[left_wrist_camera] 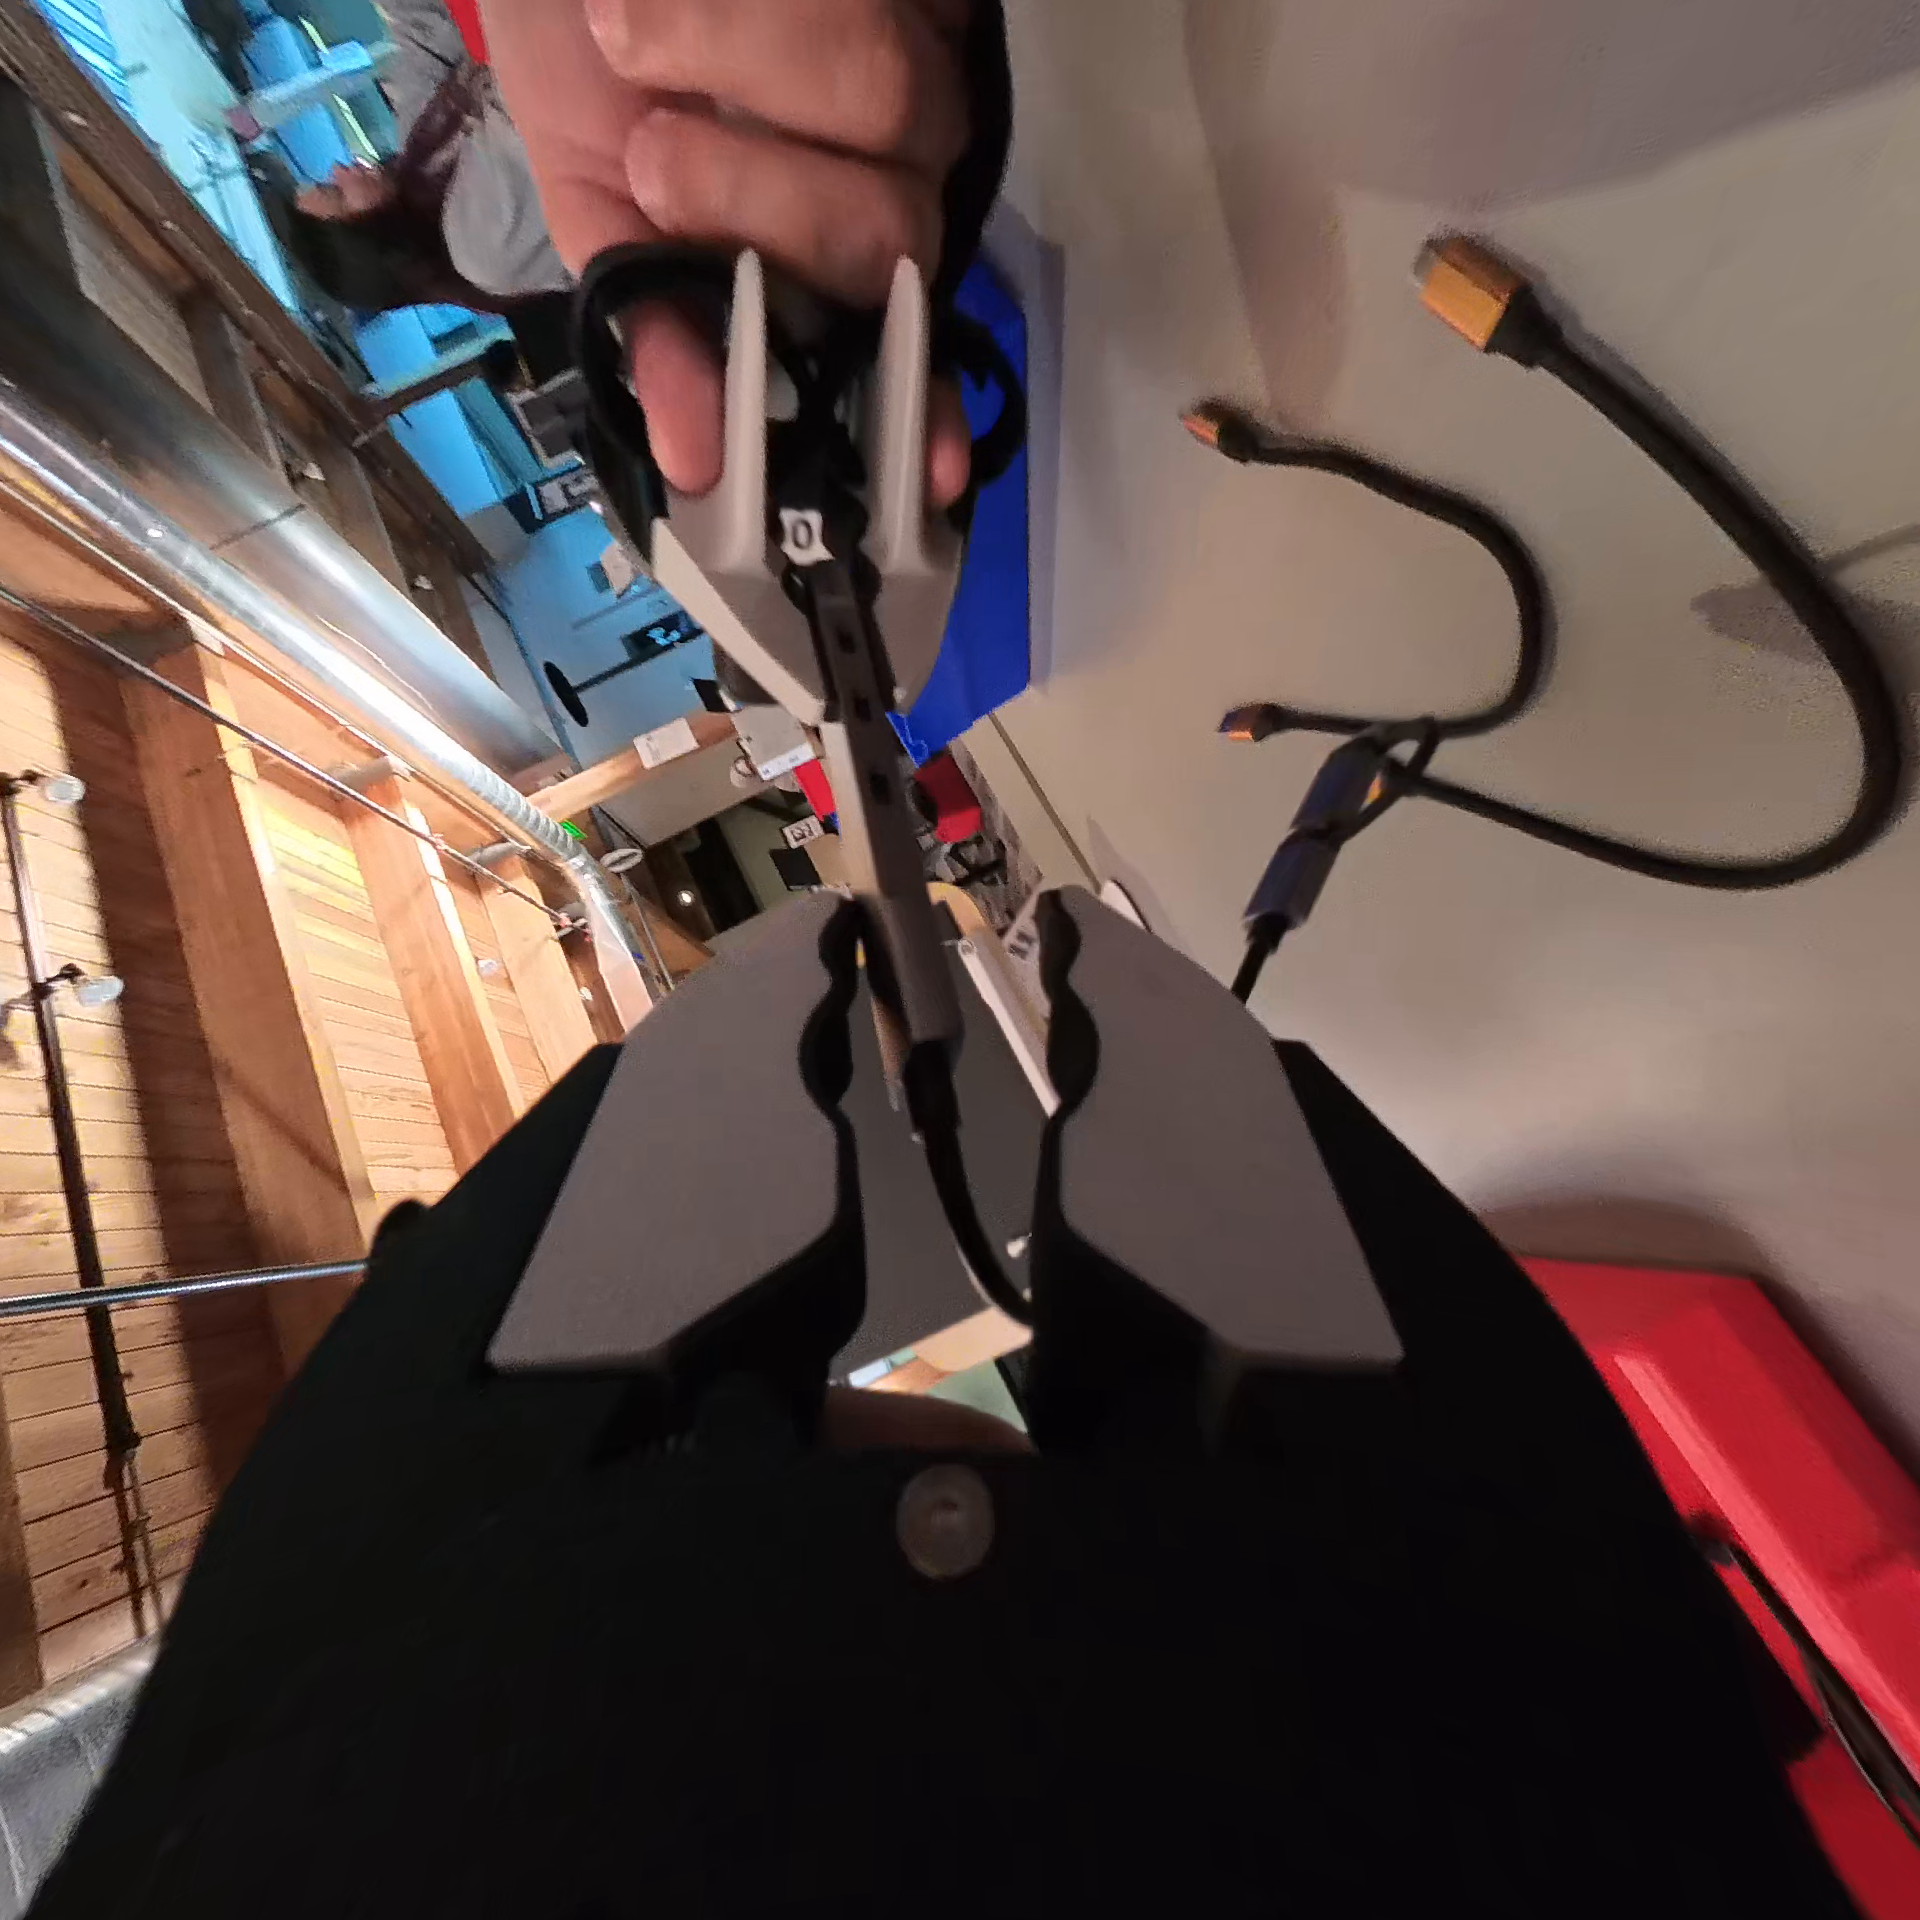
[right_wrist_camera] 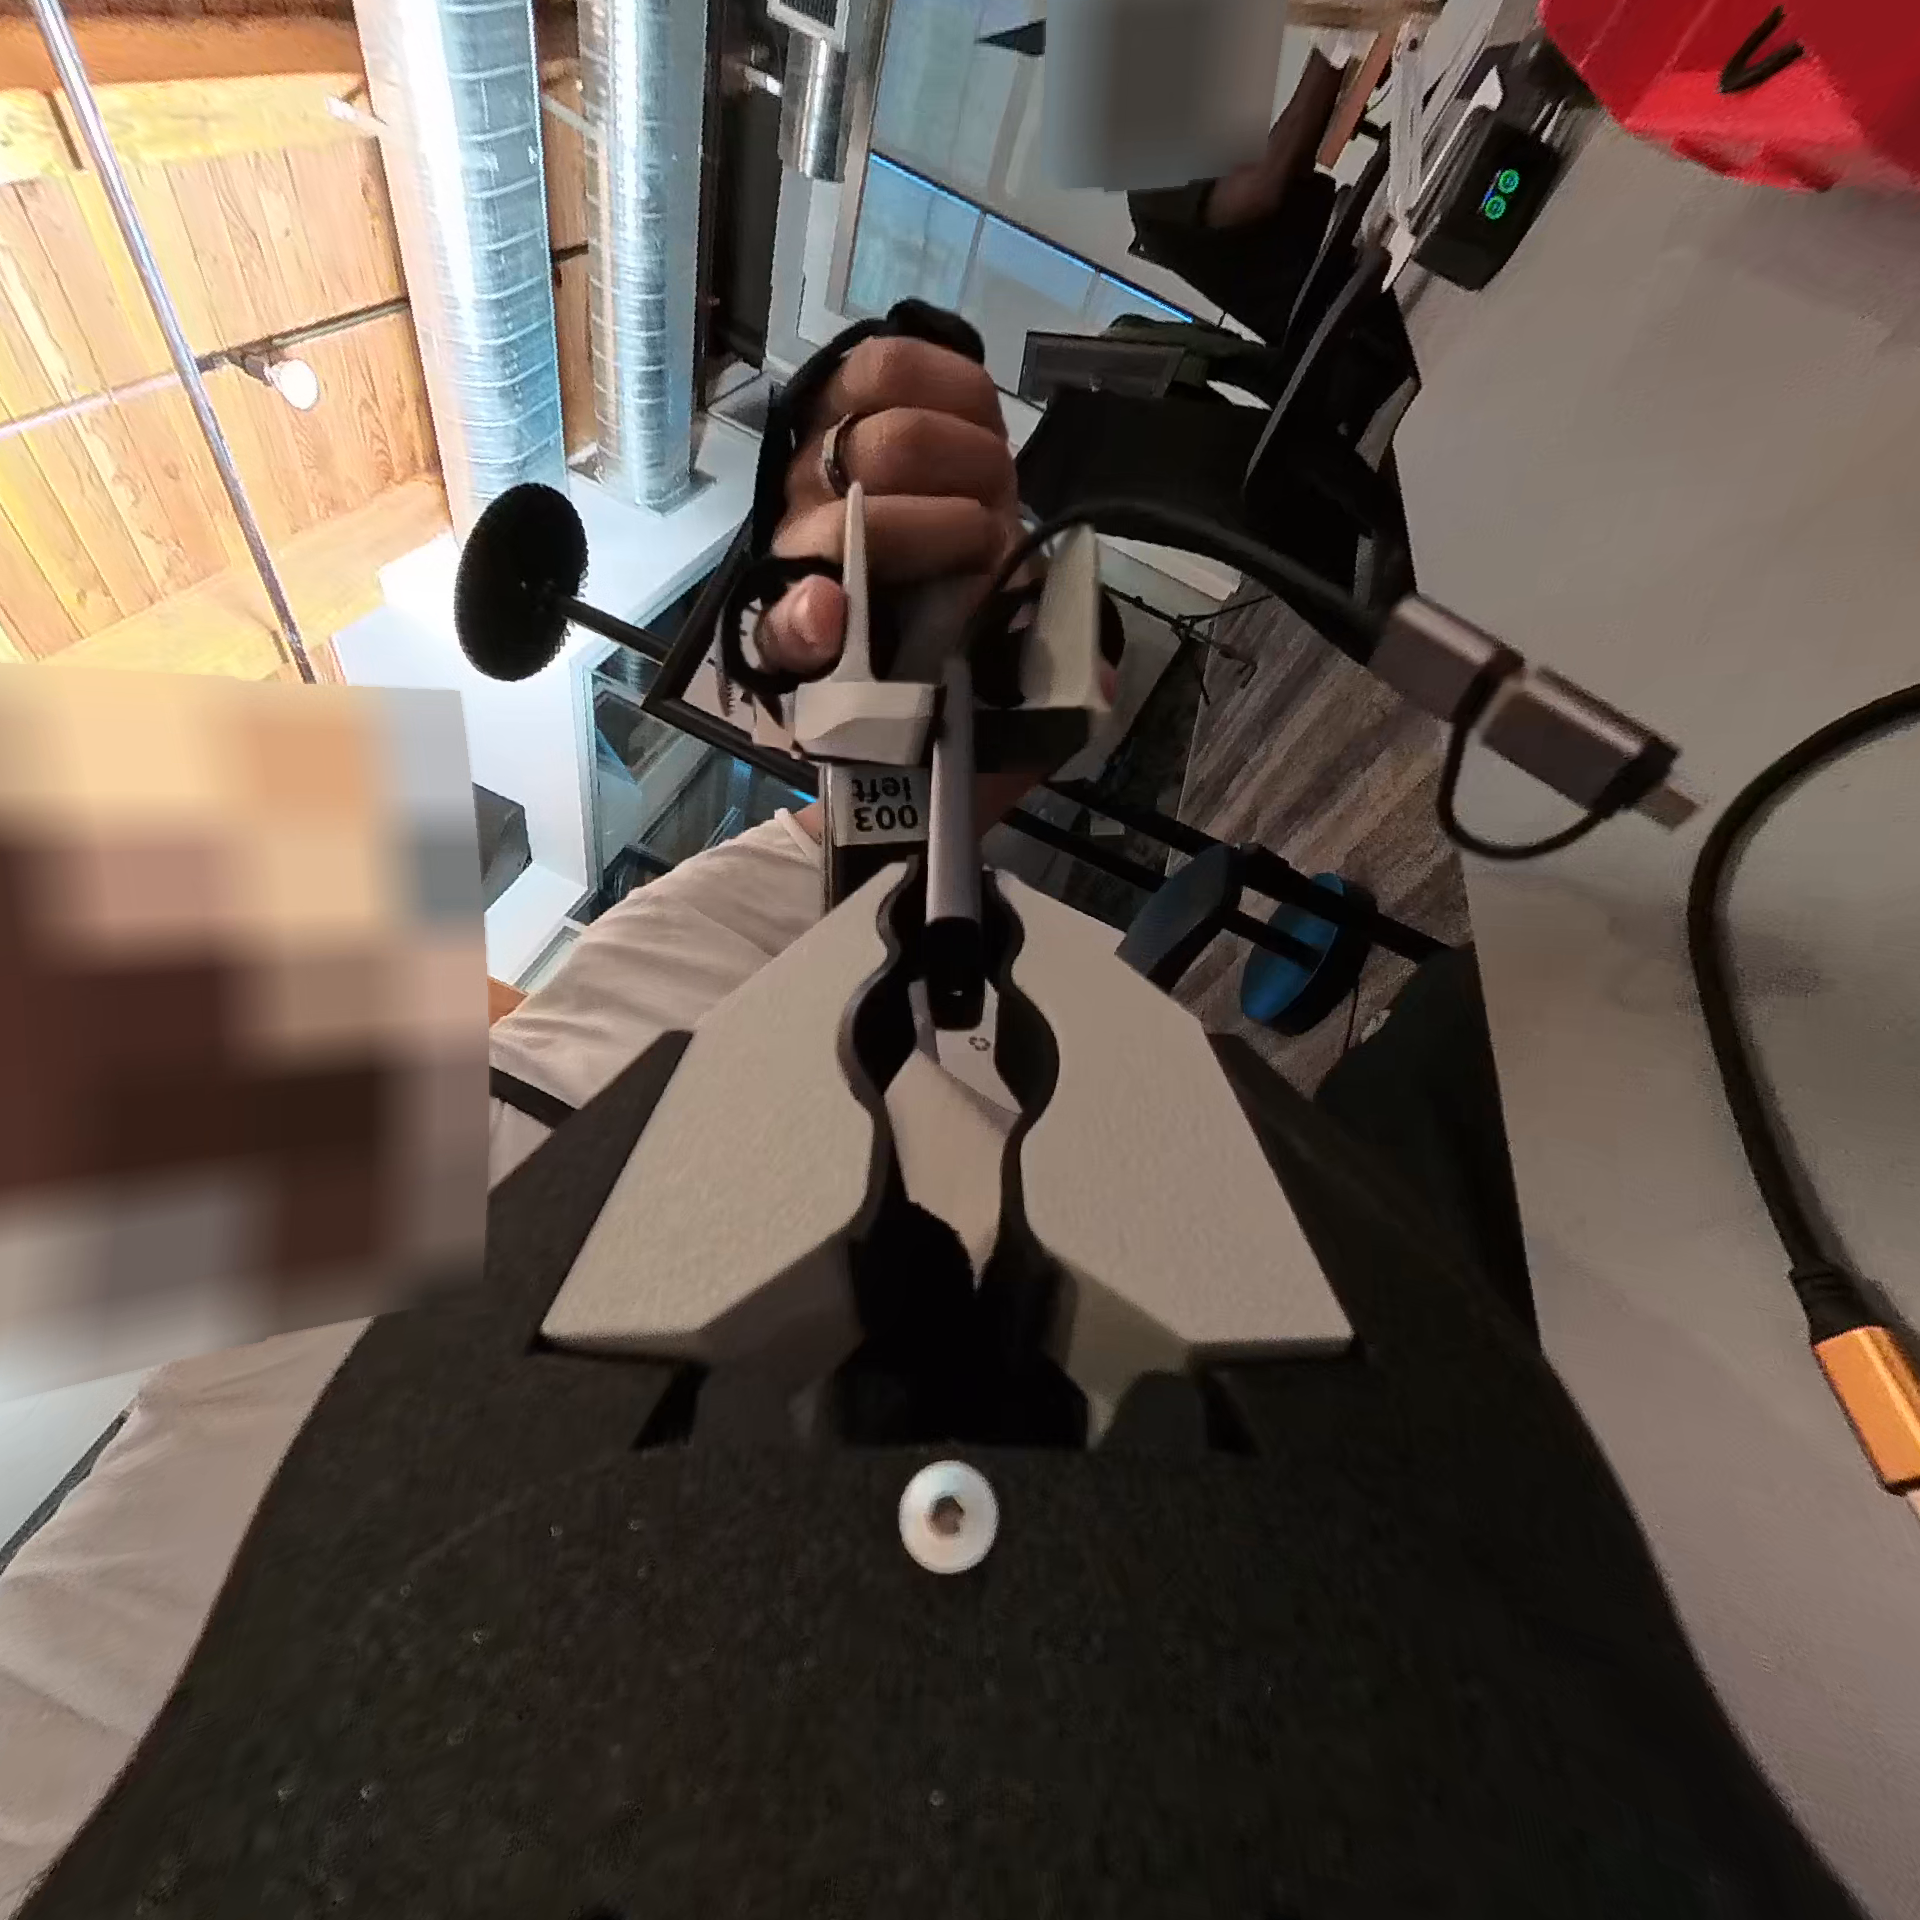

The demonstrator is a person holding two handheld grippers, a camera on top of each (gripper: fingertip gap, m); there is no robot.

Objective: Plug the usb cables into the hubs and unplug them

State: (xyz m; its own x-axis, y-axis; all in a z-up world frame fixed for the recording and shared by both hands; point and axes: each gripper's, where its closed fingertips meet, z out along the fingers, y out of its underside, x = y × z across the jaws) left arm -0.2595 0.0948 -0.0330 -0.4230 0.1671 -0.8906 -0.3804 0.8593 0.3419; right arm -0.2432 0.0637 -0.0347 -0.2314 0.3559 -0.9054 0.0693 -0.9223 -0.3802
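A slim grey USB hub (left_wrist_camera: 883,810) is held in the air between my two grippers, which face each other. My right gripper (right_wrist_camera: 951,894) is shut on the hub's far end (right_wrist_camera: 951,831); it also shows in the left wrist view (left_wrist_camera: 816,551). My left gripper (left_wrist_camera: 945,914) is open, with the hub's cable end lying loose between its fingers; it also shows in the right wrist view (right_wrist_camera: 956,717). The hub's black cable (left_wrist_camera: 966,1226) runs to a grey plug (right_wrist_camera: 1507,707) hanging free.
A white table (left_wrist_camera: 1507,1091) carries black cables with orange plugs (left_wrist_camera: 1465,296) (left_wrist_camera: 1210,426) and a blue-tipped one (left_wrist_camera: 1252,722). An orange plug (right_wrist_camera: 1870,1403) lies near my right gripper. A red box (left_wrist_camera: 1714,1455) stands at the table edge. A person's hand grips each tool. My left and right fingertips are right by each other.
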